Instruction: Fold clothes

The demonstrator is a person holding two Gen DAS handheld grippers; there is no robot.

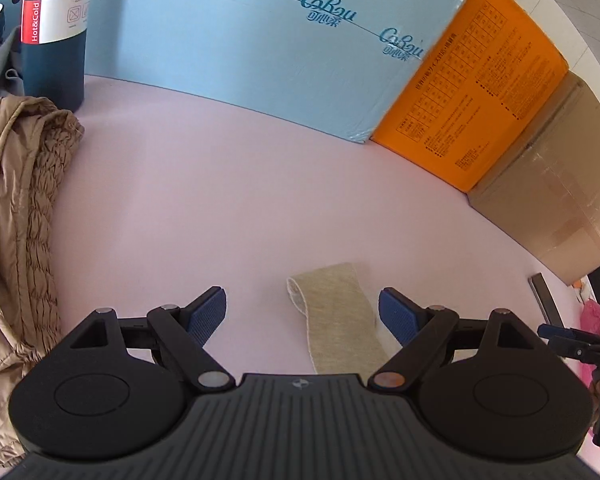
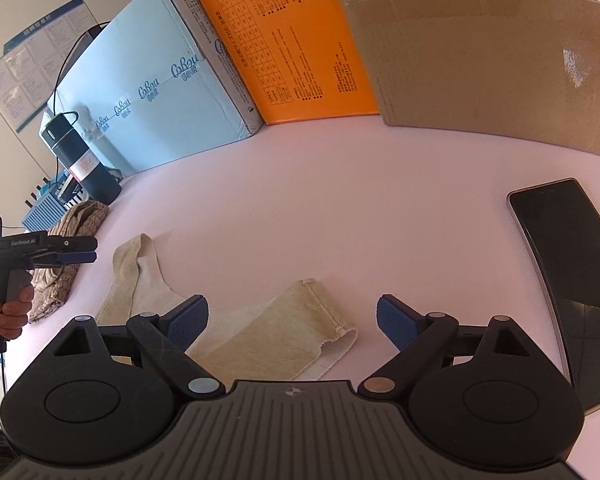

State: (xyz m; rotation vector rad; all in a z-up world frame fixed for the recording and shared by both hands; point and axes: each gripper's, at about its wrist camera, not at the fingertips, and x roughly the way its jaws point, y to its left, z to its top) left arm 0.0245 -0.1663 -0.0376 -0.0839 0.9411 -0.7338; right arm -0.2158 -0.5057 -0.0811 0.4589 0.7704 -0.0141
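Two grippers, left (image 1: pixel 302 316) and right (image 2: pixel 292 320), jaws wide; beige garment (image 2: pixel 284 344) beneath; pinch edges squarely.

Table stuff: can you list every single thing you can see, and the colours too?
Socks: two, beige, flat on the pink table, one under each gripper.
Puffer jacket: one, tan, bunched at the table's left edge.
Flask: one, dark blue with a red and white label, upright by the jacket.
Tissue box: one, light blue, standing at the back.
Orange box: one, beside the blue box.
Cardboard box: one, brown, next to the orange box.
Phone: one, black, lying at the table's right.
Wall posters: blue and white, far left.
Left gripper: black, blue pads, open.
Right gripper: same, open.
Hand: one, holding the left gripper's handle.
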